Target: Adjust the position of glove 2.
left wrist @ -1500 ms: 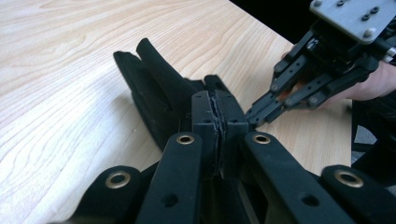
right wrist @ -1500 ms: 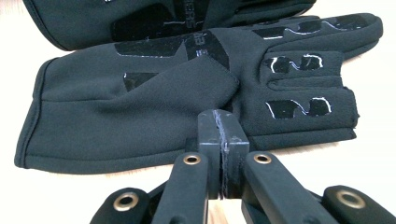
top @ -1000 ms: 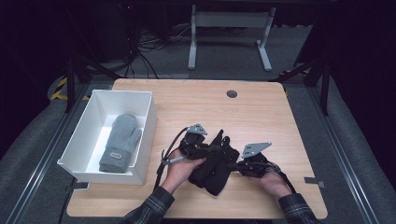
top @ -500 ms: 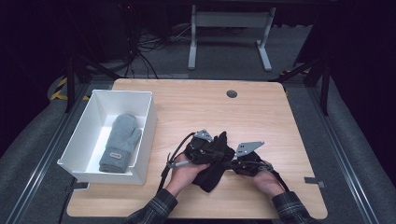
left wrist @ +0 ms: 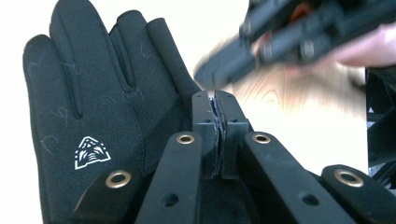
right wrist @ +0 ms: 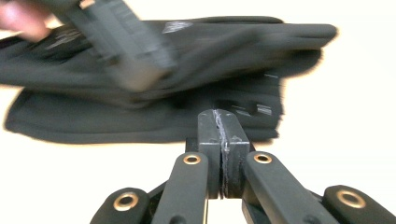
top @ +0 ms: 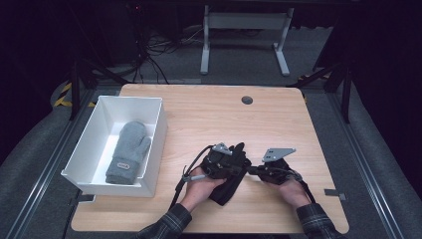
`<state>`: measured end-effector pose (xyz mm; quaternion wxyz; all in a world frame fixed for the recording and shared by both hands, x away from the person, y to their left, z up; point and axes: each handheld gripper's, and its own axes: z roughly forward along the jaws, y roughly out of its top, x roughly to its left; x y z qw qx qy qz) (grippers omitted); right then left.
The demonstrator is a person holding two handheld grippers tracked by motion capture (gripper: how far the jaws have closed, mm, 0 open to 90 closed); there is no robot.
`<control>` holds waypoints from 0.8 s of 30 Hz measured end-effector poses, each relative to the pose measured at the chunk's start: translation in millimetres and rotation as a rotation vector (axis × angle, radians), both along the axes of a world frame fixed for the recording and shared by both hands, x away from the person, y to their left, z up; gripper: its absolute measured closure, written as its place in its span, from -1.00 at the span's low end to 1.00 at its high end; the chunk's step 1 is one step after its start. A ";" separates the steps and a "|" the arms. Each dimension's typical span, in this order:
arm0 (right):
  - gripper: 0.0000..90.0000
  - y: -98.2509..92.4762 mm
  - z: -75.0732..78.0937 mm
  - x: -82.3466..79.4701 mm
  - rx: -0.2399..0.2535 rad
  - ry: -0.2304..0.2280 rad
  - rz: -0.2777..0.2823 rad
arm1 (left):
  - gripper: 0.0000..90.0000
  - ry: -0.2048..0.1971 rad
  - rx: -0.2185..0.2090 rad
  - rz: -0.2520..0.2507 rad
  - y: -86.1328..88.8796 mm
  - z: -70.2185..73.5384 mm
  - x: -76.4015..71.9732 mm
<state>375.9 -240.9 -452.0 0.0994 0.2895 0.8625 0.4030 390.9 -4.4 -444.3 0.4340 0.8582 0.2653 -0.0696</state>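
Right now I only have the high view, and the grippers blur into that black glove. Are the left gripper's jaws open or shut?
Observer: Shut. In the left gripper view the left gripper has its jaws pressed together, just beside the fingers of the black glove.
Operator: And the right one?
Observer: Also shut. In the right gripper view the right gripper has its closed tips at the glove's edge; I cannot tell whether any fabric is pinched.
Operator: Any marking on the glove?
Observer: Yes, a small white triangular logo printed below its fingers.
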 end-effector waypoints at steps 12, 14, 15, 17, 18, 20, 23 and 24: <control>0.03 -38.5 -2.7 12.2 -0.020 -0.043 -0.225 | 0.85 -0.008 0.000 -0.062 -6.6 6.3 -13.8; -0.05 -42.3 -4.0 13.1 -0.032 -0.053 -0.248 | 0.99 -0.006 0.020 -0.079 -6.1 3.9 -17.7; -0.08 -44.1 -4.5 13.6 -0.033 -0.053 -0.258 | 0.99 0.000 0.036 -0.084 -6.1 1.6 -18.5; -0.12 -47.5 -5.7 14.5 -0.032 -0.055 -0.268 | 1.00 0.010 0.057 -0.088 -6.8 -2.9 -20.5; -0.13 -48.9 -6.1 14.9 -0.035 -0.056 -0.276 | 1.00 0.014 0.066 -0.088 -7.4 -5.4 -21.3; -0.16 -51.4 -7.3 15.8 -0.041 -0.058 -0.286 | 1.00 0.016 0.097 -0.091 -8.1 -7.8 -22.9; -0.22 -54.3 -9.5 17.3 -0.046 -0.055 -0.296 | 1.00 0.005 0.134 -0.102 -7.0 -8.0 -25.5; -0.24 -55.0 -10.5 17.8 -0.052 -0.054 -0.302 | 1.00 -0.003 0.154 -0.106 -5.5 -7.4 -26.8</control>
